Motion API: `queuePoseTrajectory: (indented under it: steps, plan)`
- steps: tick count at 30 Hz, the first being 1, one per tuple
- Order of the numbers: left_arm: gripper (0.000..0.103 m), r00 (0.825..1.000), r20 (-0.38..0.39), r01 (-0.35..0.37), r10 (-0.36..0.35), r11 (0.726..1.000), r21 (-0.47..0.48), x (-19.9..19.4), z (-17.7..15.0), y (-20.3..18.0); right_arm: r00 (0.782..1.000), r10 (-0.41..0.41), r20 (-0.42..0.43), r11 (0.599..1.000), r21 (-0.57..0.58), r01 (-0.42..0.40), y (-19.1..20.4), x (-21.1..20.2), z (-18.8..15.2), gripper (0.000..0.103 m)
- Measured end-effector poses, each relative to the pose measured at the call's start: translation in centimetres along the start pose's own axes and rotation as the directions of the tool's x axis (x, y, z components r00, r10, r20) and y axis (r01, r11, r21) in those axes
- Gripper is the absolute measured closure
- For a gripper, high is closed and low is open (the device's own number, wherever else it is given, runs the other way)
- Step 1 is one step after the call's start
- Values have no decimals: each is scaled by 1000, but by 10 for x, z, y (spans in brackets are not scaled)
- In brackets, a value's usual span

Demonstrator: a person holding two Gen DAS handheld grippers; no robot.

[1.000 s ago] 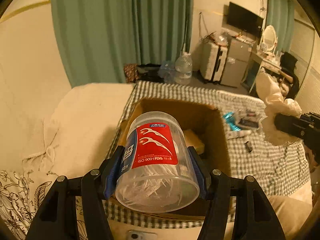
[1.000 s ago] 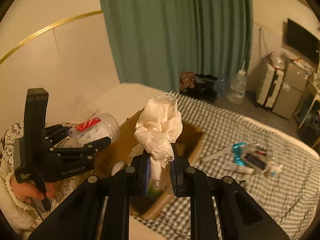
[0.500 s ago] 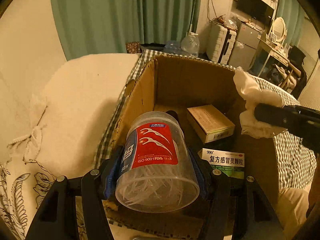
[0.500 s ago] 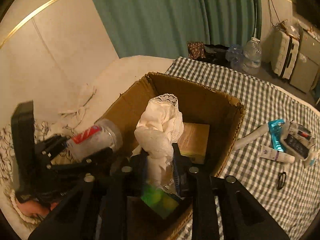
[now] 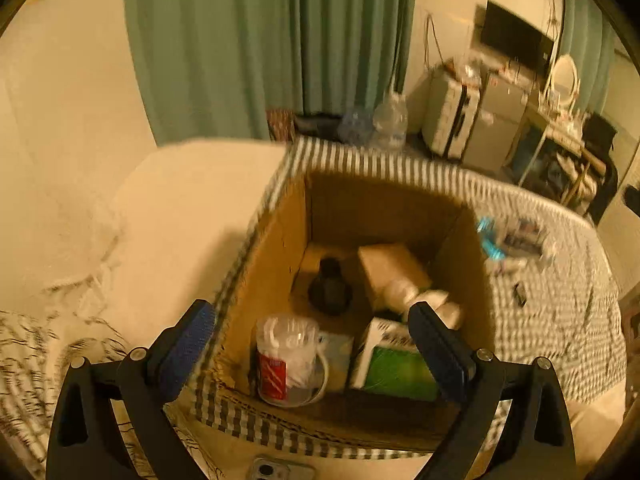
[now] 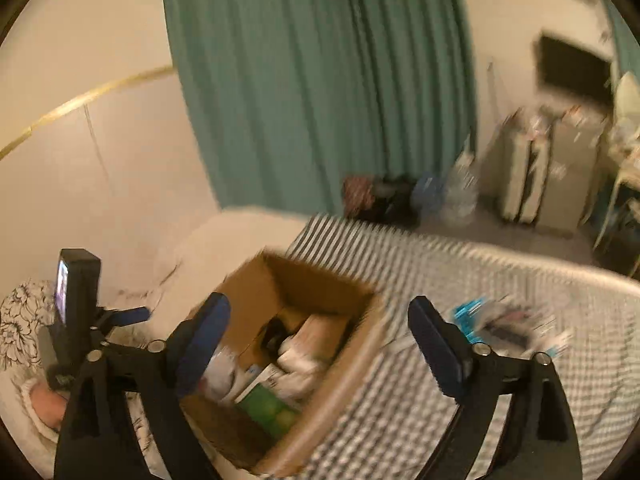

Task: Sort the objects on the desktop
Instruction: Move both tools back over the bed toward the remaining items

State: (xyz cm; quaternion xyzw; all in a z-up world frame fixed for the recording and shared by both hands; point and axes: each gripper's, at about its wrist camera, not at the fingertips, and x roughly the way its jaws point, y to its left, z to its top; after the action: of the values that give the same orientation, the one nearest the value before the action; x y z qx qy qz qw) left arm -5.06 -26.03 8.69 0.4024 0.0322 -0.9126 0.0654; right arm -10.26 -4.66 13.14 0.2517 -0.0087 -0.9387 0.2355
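Your left gripper point(image 5: 312, 344) hangs above the open brown cardboard box point(image 5: 276, 248), jaws spread wide w/ nothing between them. Your right gripper point(image 6: 318, 340) is likewise spread wide & empty, positioned over the box's right rim. The clear plastic floss-pick jar w/ red label point(image 5: 290, 360) lies inside the box at the near-left corner, tilted, leaning against the near wall. Just right of it sits a white-and-green medicine carton point(image 5: 394, 364). The cream lace-trimmed cloth point(image 5: 420, 300) rests in the box on the right side, overlapping the tan cardboard packet point(image 5: 390, 268) behind it. A dark round object point(image 5: 330, 290) sits near the box centre; blur prevents ID. The box stands on the grey-and-white checked bedspread point(image 6: 460, 380), w/ a cream blanket point(image 5: 180, 220) along its left side. Remaining small items, incl. a teal-capped tube point(image 5: 490, 240), lie in a cluster on the bedspread, well apart from the box on its right; details are smeared by motion blur. In the right wrist view, your left gripper's black body appears at far left, beside the box.
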Motion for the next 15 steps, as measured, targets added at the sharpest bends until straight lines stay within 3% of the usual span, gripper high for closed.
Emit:
queuePoseTrajectory:
  steps: [3,5,7,9,11,13,14,15]
  plan:
    - [2,995,95,15,-14,1000,-10,-43,18,-10,992,-51,115,999,1,52,-13,-58,15,0]
    - [0,985,172,17,-13,1000,-19,-78,30,-21,975,-112,192,993,-2,114,-22,-89,20,0]
    - [0,970,242,33,-26,999,-25,-108,37,-33,940,-205,274,977,0,213,-33,-114,23,0]
    - [0,960,280,-1,14,999,-47,-123,40,-47,890,-308,337,946,6,325,-44,-130,15,0]
    - [0,951,296,-63,86,994,-87,-128,38,-66,872,-381,308,917,3,399,-56,-133,11,0]
    - [0,961,270,-36,57,996,-82,-119,35,-85,884,-412,220,910,51,411,-80,-130,4,0]
    - [0,973,229,4,12,998,-70,-108,34,-97,897,-427,117,904,86,419,-98,-121,0,0]
    - [0,980,197,25,-13,998,-59,-99,33,-106,901,-427,73,902,103,419,-108,-118,-4,0]
